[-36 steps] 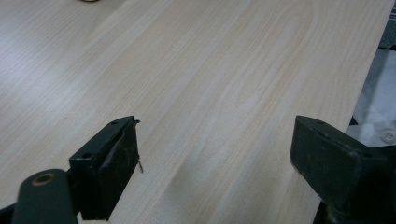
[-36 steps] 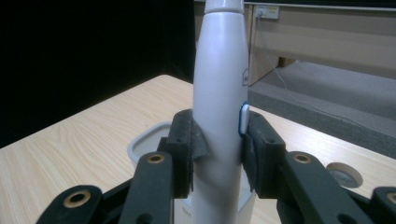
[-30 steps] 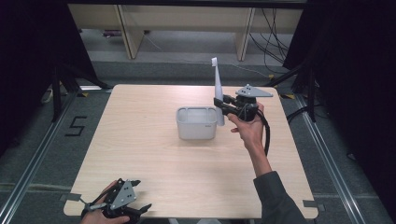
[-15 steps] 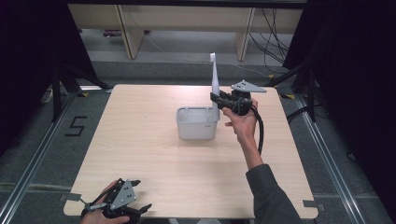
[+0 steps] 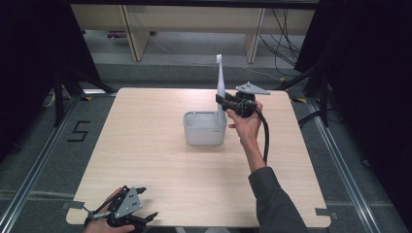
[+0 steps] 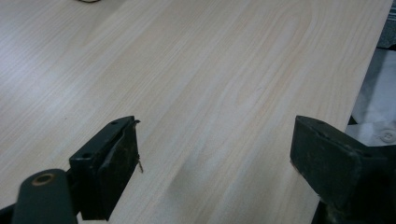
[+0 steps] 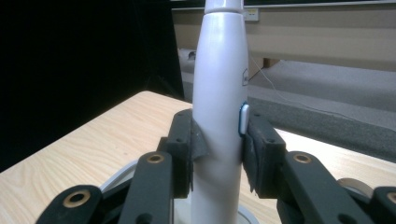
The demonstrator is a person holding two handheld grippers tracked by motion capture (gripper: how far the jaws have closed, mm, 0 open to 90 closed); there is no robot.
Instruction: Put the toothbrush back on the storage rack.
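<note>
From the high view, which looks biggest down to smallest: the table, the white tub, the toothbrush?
1. Table, by far the largest.
2. Tub, bulkiest of the other two.
3. Toothbrush: taller than the tub, but much thinner.

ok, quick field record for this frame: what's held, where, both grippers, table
held item: white electric toothbrush, upright, brush head up
holder: right gripper, shut on the toothbrush handle
position: toothbrush base at the right end of the white container, seemingly inside; contact with its bottom can't be told
container: mid table, rectangular, open top
left gripper: open, nothing between its jaws, at the table's near left edge
table: light wood
</note>
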